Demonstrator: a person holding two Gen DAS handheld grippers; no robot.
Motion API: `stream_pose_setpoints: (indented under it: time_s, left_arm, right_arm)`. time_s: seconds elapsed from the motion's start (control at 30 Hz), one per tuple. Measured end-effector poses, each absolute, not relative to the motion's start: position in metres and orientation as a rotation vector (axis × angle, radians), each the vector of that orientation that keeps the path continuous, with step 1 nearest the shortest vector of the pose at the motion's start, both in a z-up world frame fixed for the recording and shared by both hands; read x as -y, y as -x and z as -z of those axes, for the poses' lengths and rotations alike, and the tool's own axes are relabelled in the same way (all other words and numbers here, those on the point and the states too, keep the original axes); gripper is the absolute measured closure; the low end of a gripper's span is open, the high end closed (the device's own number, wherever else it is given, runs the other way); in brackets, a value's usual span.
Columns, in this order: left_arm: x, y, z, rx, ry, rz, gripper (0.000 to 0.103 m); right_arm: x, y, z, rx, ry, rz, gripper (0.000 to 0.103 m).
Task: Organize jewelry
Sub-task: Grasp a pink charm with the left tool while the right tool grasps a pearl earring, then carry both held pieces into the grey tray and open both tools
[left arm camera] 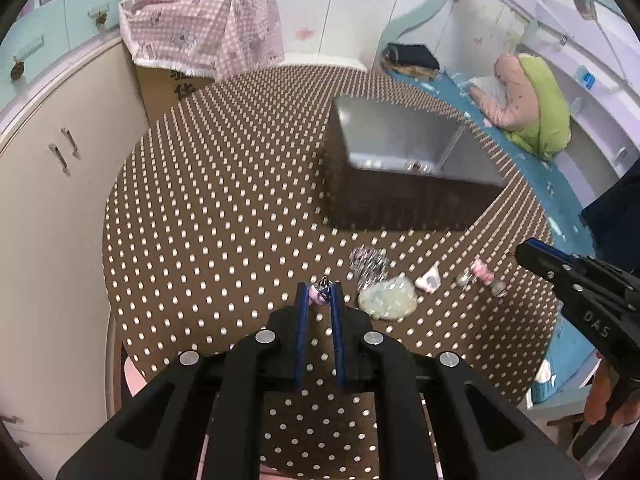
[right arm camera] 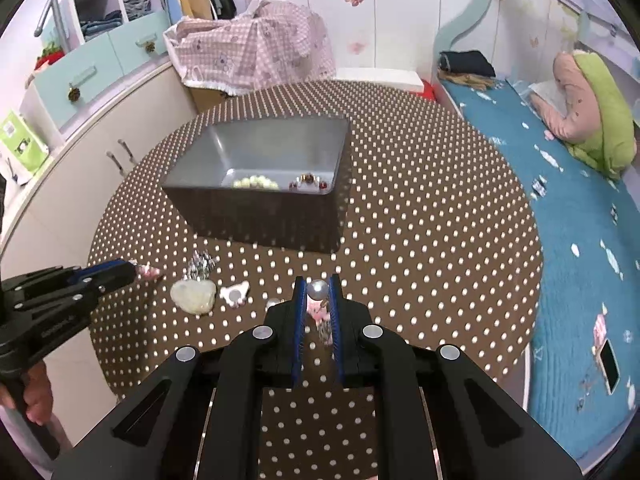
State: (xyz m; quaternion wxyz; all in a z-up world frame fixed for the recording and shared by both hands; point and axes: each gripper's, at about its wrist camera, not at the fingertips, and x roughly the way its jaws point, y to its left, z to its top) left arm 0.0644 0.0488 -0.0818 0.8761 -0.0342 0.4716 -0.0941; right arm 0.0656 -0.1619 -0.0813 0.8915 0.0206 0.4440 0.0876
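left gripper (left arm camera: 319,295) clamps pink charm (left arm camera: 316,296) | right gripper (right arm camera: 317,294) nips pearl piece (right arm camera: 317,290) | dotted brown table (left arm camera: 224,216), bed (right arm camera: 580,240) beside | only right view shows beads (right arm camera: 256,182) in grey box (right arm camera: 256,212)

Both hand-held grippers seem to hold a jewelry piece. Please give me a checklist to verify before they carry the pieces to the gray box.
1. Left hand-held gripper shut on pink charm: ok.
2. Right hand-held gripper shut on pearl piece: ok.
3. Gray box open on top: ok.
4. Path over polka-dot tablecloth to box clear: ok.
5. Grips firm enough for lifting: cannot tell.
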Motion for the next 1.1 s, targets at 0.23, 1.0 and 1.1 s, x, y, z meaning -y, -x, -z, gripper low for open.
stream_pose_setpoints:
  time_s: [0.23,1.0,1.1]
  left_arm:
    - [-0.045,-0.065,0.057,-0.917,0.069,0.194,0.093]
    - [-0.002,-0.131,0.012,-0.814,0.05,0.293,0.093]
    - [0.003,-0.141,0.017,-0.826,0.046,0.294,0.093]
  right_arm:
    - [0.158,-0.07,0.06,-0.863,-0.027,-0.196,0.091]
    - [0.146,-0.141,0.025,-0.8,-0.052,-0.235,0.091]
    - [0.144,-0.149,0.028,-0.813,-0.054,-0.252,0.091]
